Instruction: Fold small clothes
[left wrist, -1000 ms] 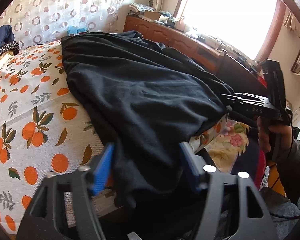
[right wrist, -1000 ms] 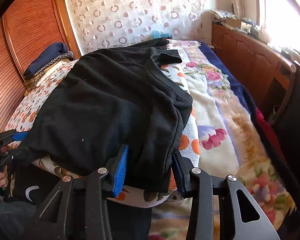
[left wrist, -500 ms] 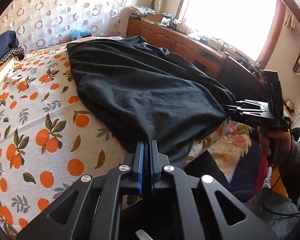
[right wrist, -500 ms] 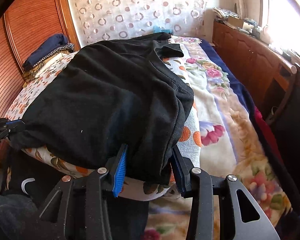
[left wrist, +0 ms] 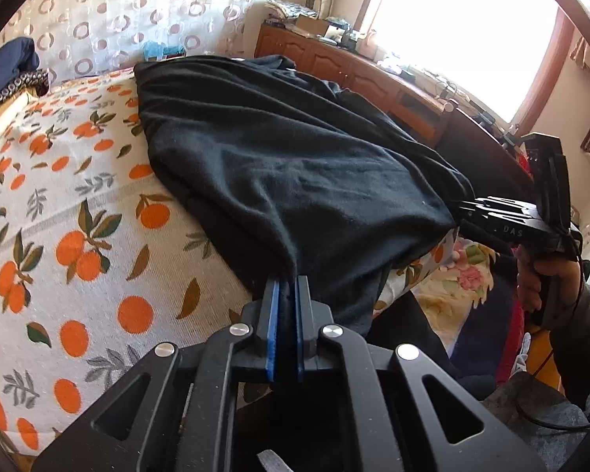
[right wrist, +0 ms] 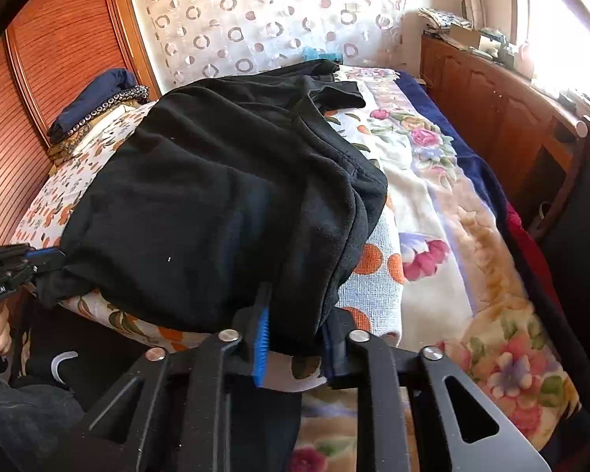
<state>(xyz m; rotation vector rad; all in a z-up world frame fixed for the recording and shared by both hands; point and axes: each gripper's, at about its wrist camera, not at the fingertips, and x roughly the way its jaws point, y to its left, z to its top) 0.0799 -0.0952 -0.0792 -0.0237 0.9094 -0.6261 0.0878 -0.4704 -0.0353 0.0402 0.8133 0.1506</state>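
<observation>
With my left gripper (left wrist: 286, 287) clamped on the near hem of the black garment (left wrist: 295, 165) on the orange-print bedspread (left wrist: 59, 236) and my right gripper (right wrist: 295, 314) just closing on its corner, I judge next: lift both toward twelve o'clock.

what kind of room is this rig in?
Most likely a home bedroom: a bed with an orange-print bedspread, a wooden headboard, folded bedding stacked by it, and a cluttered wooden sideboard under a sunlit window.
</observation>
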